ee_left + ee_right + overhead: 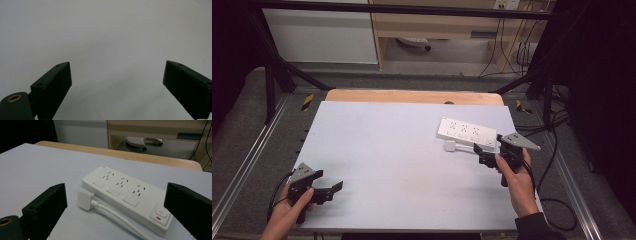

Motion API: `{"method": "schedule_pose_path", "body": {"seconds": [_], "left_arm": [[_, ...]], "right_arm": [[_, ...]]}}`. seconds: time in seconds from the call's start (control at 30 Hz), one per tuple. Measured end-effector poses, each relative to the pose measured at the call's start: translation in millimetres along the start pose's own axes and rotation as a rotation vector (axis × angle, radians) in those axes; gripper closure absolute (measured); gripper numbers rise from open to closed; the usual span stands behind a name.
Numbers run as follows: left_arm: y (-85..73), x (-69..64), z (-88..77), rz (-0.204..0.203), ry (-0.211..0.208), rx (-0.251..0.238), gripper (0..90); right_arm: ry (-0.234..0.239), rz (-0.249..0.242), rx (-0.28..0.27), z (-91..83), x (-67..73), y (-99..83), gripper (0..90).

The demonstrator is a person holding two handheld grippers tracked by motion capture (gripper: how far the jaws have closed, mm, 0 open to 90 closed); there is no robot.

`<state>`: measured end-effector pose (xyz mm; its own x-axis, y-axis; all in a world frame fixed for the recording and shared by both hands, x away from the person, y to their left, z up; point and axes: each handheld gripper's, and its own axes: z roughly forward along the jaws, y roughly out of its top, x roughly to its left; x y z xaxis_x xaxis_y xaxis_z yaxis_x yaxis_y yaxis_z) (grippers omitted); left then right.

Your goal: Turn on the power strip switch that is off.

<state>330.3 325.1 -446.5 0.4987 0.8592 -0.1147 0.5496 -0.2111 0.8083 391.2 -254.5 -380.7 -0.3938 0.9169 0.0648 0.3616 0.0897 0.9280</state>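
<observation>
Right gripper [115,207] hovers with jaws spread wide near the white plug [85,200] beside the power strip [125,195] at the surface's right: light, rigid, slick plastic, best pinched across its flat sides; left gripper [324,190] idles, jaws apart.

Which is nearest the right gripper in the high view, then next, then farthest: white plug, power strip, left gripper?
From the right gripper:
1. White plug, just left of its jaws; the power strip, just behind them, is too close to call.
2. Left gripper, across the table at its near left.
</observation>
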Motion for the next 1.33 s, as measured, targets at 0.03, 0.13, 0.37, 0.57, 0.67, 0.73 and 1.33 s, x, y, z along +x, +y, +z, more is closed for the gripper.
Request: {"method": "schedule_pose_path", "body": {"seconds": [0.03, 0.13, 0.37, 0.57, 0.67, 0.73, 1.33], "left_arm": [[0.0, 0.2, -0.2, -0.002, 0.001, -0.001, 8.2], [0.2, 0.4, -0.3, -0.003, 0.003, 0.001, 8.2], [0.1, 0.1, -0.4, -0.003, 0.001, -0.001, 8.2], [0.2, -0.3, -0.5, -0.006, 0.000, -0.005, 8.2], [0.3, -0.3, -0.6, -0.002, 0.000, -0.003, 8.2], [0.4, -0.5, -0.8, -0.002, 0.001, -0.005, 8.2], [1.0, -1.8, -1.6, 0.006, -0.002, -0.007, 8.2]], "right_arm": [[-0.001, -0.001, -0.002, -2.7, -1.0, -3.2, 5.1], [-0.003, 0.002, -0.005, -7.8, -2.5, -9.8, 5.1], [0.005, 0.009, -0.001, -16.0, -2.0, -24.8, 5.0], [0.009, 0.004, 0.014, -18.2, -0.4, -38.4, 4.8], [0.009, -0.002, 0.018, -19.9, 0.2, -43.7, 4.6], [0.012, -0.003, 0.023, -21.2, 0.5, -46.7, 4.4], [0.060, -0.076, 0.125, -7.7, 22.5, -75.1, 3.4]]}}
